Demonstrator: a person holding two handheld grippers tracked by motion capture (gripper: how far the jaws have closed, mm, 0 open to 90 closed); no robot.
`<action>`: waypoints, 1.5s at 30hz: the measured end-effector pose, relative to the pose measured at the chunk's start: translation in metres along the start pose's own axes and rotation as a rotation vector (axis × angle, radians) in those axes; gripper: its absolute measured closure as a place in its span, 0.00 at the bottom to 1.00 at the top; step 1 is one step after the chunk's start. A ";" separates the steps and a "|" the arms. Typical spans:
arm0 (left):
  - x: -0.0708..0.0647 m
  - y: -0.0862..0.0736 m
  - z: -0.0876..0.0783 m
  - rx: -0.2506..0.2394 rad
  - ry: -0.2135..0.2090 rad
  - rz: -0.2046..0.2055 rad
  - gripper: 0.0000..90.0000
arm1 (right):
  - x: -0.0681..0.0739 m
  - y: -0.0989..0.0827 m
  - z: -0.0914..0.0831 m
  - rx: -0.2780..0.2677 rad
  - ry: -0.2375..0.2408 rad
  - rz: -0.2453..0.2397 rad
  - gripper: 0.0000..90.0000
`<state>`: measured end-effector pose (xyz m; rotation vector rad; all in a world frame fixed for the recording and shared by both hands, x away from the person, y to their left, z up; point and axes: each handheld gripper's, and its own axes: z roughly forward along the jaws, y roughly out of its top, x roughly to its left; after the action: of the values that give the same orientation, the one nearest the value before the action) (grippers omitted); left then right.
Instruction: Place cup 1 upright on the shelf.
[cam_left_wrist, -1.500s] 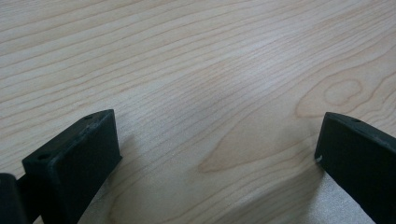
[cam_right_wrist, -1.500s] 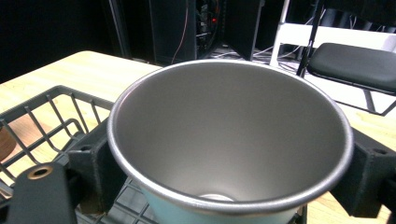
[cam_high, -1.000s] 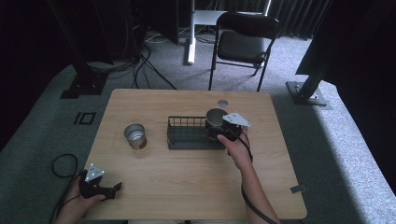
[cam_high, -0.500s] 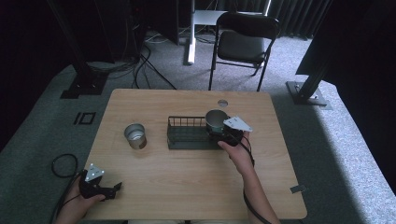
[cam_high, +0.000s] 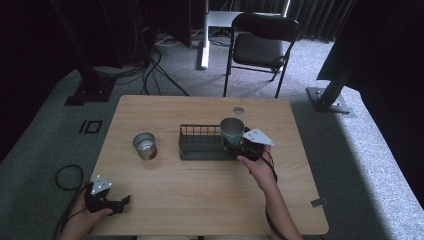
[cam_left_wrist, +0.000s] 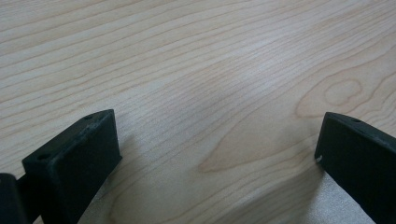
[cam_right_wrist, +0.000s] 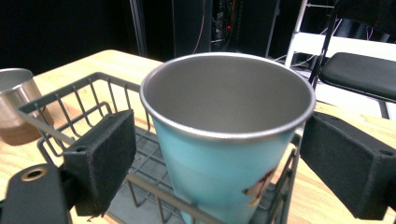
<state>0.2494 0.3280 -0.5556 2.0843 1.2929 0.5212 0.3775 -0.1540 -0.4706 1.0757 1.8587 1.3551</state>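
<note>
Dim grey carpet surrounds the wooden table (cam_high: 200, 200), where the right tool (cam_high: 234, 146) has spread its jaws off the teal metal cup (cam_right_wrist: 224, 154), now standing released in the black wire basket (cam_high: 200, 145) at frame centre, while the left tool (cam_high: 117, 202) rests unclenched lower left.

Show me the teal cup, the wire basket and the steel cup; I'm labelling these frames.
teal cup (cam_right_wrist: 219, 172), right gripper view, on its outer wall.
wire basket (cam_high: 200, 131), high view, on its back rim.
steel cup (cam_high: 144, 145), high view, on its open top.
</note>
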 end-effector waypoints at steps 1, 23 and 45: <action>0.000 0.000 0.000 0.000 0.000 0.000 0.01 | -0.001 -0.001 -0.001 0.002 -0.002 -0.002 0.12; 0.000 0.000 0.000 0.000 0.000 0.000 0.01 | -0.008 -0.020 -0.029 0.020 0.023 -0.034 0.12; 0.000 0.000 0.000 0.000 0.000 0.000 0.01 | -0.029 -0.056 -0.053 0.088 0.015 -0.007 0.12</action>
<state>0.2494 0.3280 -0.5556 2.0844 1.2928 0.5212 0.3334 -0.2129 -0.5079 1.1044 1.9471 1.2920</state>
